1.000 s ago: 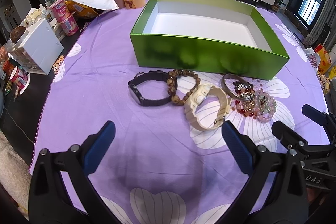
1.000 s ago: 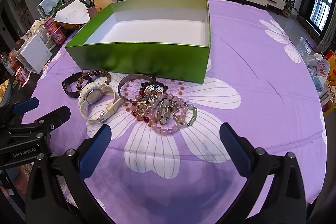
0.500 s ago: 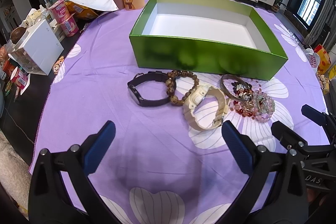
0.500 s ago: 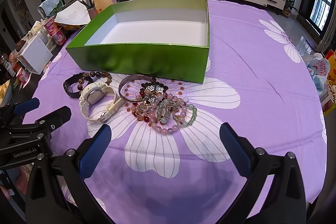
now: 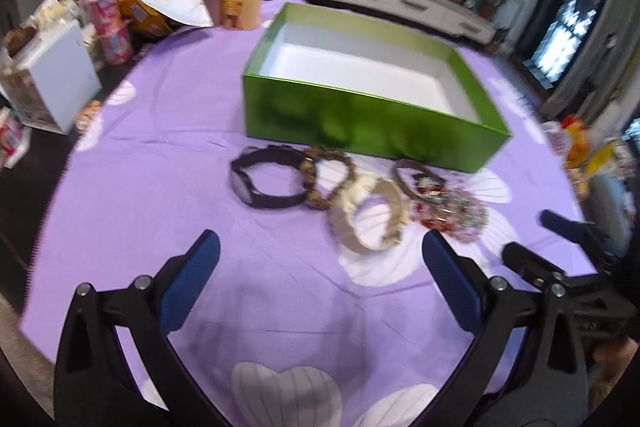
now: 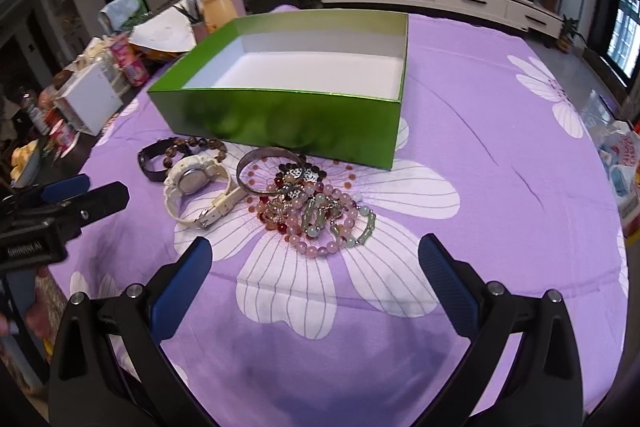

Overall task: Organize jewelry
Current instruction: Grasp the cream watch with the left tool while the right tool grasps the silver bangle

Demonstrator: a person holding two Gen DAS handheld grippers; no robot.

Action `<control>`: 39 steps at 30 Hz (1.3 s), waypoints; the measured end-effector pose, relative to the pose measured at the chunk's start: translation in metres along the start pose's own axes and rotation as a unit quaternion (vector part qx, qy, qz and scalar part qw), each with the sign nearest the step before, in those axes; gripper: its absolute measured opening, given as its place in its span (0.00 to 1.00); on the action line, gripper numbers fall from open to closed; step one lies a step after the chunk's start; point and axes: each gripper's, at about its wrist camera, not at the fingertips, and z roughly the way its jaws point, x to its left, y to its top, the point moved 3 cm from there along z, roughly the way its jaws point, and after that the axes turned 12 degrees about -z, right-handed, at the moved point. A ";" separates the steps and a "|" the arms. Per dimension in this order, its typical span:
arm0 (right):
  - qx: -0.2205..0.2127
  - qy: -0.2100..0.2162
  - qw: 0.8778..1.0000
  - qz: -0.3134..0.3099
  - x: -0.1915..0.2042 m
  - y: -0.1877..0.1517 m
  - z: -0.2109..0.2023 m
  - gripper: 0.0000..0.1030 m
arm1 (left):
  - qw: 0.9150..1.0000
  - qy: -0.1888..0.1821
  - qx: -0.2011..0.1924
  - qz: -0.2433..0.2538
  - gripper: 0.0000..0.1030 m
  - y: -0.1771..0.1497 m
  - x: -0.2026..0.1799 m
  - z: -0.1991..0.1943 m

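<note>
Light: even indoor, bright on purple tablecloth (image 6: 500,131) | Glare: blown-out window (image 5: 560,39), sheen on green box (image 6: 280,115) | Shadows: soft, near bottom | Blur: left wrist view smeared, right sharp | Edges: fisheye bending, dark vignette

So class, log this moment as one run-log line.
stage: not started | left hand-held gripper: open, empty | right hand-held gripper: open, empty | box: empty | jewelry: on cloth
</note>
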 end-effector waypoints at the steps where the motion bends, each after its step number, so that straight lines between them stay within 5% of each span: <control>1: 0.000 0.005 1.000 -0.002 0.000 -0.003 0.001 0.99 | 1.000 -0.015 -0.001 -0.001 0.98 -0.003 0.001 -0.001; 5: -0.006 0.021 1.000 -0.015 0.005 -0.012 0.006 0.96 | 0.999 -0.033 0.004 0.005 0.98 -0.011 0.000 0.002; 13: -0.023 0.054 0.997 -0.049 0.021 -0.001 0.017 0.71 | 0.999 -0.025 0.045 -0.002 0.82 -0.007 -0.012 0.036; 17: -0.032 0.069 0.993 -0.091 0.032 0.015 0.026 0.56 | 0.998 -0.020 0.058 -0.002 0.68 -0.003 -0.019 0.052; 19: -0.030 0.066 0.990 -0.119 0.036 0.022 0.032 0.50 | 0.998 -0.016 0.067 -0.008 0.48 0.000 -0.019 0.060; 24: -0.014 0.082 0.982 -0.168 0.040 0.034 0.052 0.45 | 0.996 -0.006 0.084 -0.007 0.41 0.000 -0.020 0.078; 28: 0.005 0.091 0.975 -0.201 0.044 0.037 0.067 0.41 | 0.996 0.000 0.085 -0.013 0.23 0.003 -0.012 0.083; 39: 0.055 0.095 0.942 -0.317 0.061 0.047 0.091 0.20 | 0.998 0.001 0.068 -0.009 0.18 -0.001 0.001 0.072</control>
